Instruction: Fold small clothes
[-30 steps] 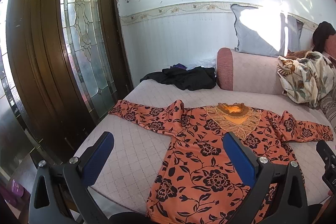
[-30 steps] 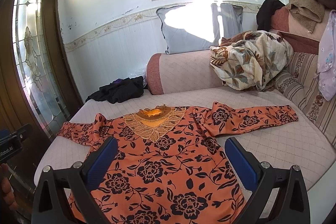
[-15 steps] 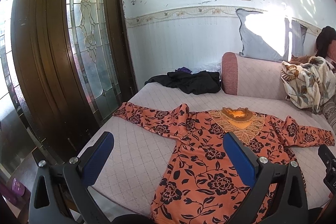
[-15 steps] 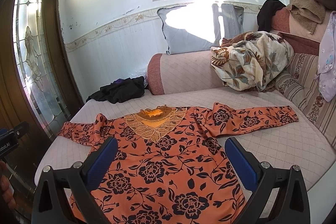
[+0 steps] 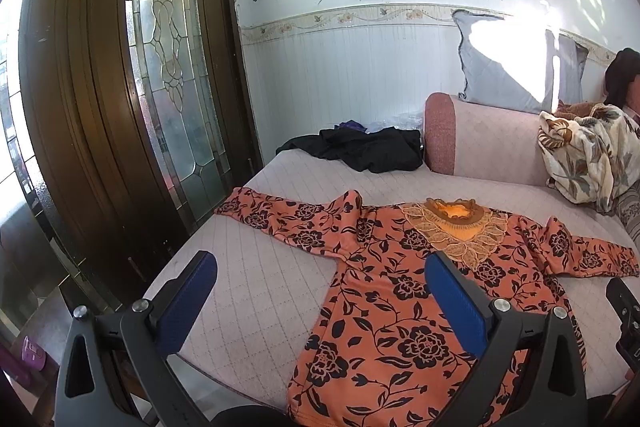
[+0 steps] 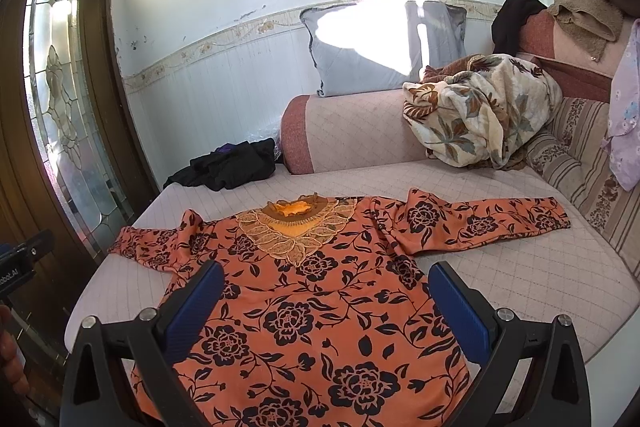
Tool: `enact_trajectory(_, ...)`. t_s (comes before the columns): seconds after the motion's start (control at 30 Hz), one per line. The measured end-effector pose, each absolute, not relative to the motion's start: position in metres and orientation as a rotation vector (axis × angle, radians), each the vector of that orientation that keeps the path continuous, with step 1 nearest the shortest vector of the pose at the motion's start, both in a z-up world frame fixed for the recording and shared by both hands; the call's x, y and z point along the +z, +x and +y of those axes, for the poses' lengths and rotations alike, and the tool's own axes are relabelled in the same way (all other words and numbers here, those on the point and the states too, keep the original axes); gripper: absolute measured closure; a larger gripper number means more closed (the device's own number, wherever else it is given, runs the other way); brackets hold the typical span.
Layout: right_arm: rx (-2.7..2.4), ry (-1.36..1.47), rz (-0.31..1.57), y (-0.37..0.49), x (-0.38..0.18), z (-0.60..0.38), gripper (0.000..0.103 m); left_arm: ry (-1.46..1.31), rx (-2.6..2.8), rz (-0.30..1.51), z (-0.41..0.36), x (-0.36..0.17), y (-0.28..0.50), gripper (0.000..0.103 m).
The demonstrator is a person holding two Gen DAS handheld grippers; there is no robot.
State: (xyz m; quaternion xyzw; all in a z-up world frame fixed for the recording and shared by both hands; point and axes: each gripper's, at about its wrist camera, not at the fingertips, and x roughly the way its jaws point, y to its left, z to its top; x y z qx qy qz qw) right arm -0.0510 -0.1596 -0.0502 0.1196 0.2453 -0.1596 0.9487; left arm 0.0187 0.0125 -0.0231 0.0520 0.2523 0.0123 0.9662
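An orange long-sleeved top with black flowers [image 5: 400,291] lies spread flat, front up, on the pale quilted sofa seat [image 5: 256,291], sleeves out to both sides. It also shows in the right wrist view [image 6: 320,299]. My left gripper [image 5: 320,267] is open and empty, held above the seat near the top's left side. My right gripper [image 6: 326,275] is open and empty, above the top's lower body. Neither touches the cloth.
A black garment pile [image 5: 360,147] lies at the seat's far left corner. A floral blanket [image 6: 480,107] is heaped on the sofa back at right. A wooden door with glass panels [image 5: 168,67] stands at left. A grey cushion [image 6: 360,55] leans on the wall.
The left gripper has swung a little to the left, so the top sits further right in its view. The right gripper has barely moved.
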Motion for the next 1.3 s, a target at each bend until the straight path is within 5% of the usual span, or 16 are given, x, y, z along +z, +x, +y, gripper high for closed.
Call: enact_trajectory(1.3,-0.320,0.258,0.557,-0.038,-0.072,-0.162,0.000,0.113,0.027,0.555,0.012,-0.041,0.033,0.000)
